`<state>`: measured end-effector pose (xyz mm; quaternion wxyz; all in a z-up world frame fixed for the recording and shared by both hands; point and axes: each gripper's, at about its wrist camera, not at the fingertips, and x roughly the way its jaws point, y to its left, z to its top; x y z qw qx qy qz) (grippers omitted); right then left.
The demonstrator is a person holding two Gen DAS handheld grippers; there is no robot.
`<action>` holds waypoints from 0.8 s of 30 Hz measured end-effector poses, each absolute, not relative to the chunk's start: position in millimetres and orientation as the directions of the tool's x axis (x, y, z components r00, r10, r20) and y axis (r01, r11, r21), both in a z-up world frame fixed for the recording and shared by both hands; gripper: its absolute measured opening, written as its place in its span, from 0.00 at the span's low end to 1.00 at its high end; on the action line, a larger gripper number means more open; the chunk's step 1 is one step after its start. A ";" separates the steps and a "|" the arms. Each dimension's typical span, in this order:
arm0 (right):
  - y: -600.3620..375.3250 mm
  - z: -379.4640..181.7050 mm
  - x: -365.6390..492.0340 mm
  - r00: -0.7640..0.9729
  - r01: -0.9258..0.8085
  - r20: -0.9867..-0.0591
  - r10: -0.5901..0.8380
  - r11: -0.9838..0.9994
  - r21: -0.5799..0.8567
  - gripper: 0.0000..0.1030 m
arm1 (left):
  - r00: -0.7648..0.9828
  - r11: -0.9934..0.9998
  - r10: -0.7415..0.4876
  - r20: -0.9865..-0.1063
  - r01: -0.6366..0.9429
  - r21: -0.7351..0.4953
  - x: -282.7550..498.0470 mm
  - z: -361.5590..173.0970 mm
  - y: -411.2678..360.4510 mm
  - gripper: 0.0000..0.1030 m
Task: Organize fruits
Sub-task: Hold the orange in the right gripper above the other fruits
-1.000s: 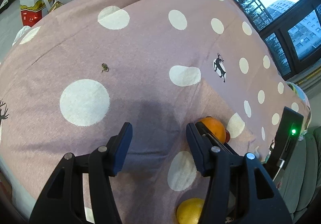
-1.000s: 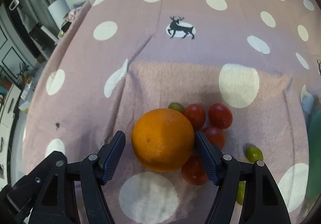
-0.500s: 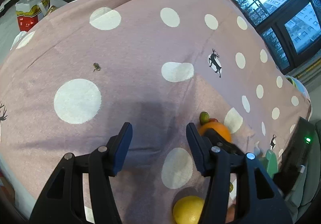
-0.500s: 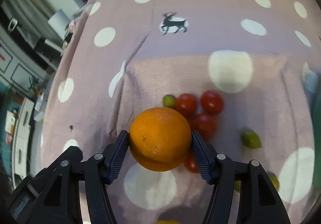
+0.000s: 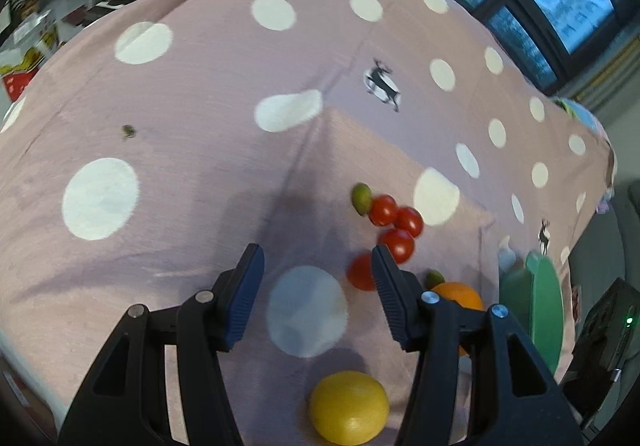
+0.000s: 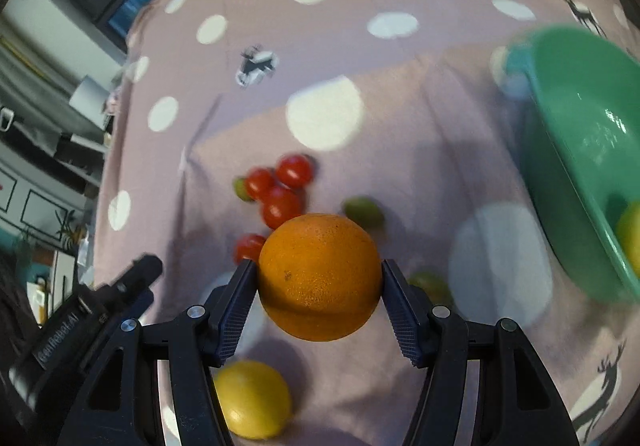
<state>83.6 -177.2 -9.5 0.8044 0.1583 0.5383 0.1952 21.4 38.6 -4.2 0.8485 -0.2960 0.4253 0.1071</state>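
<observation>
My right gripper is shut on an orange and holds it above the cloth. A green bowl stands to its right with a yellow fruit inside. Several red tomatoes, small green fruits and a yellow lemon lie on the cloth below. My left gripper is open and empty above the cloth; in its view the tomatoes, the lemon, the held orange and the bowl lie to its right.
The table wears a pink cloth with white dots and deer prints. A small dark speck lies on it at the left. The left gripper's body shows in the right wrist view. Windows and furniture stand beyond the table.
My right gripper closed on the orange, lifted it and carried it right towards the green bowl. My left gripper swung right, so the tomatoes and bowl came into its view.
</observation>
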 end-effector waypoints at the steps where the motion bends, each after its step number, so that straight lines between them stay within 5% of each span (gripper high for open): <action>1: -177.1 -9.5 83.7 0.340 -0.147 -0.810 0.477 0.878 0.456 0.62 | 0.612 0.807 -0.075 -0.787 -0.426 -0.408 22.8 -4.8 35.0 0.54; 14: -165.4 -11.1 79.5 0.268 -0.244 -0.762 0.589 0.807 0.538 0.62 | 0.588 0.803 -0.056 -0.807 -0.454 -0.387 24.9 -10.1 35.2 0.54; 24: -138.6 -28.0 84.0 0.189 -0.239 -0.819 0.542 0.834 0.497 0.63 | 0.559 0.814 -0.063 -0.827 -0.451 -0.367 23.5 -14.4 38.2 0.55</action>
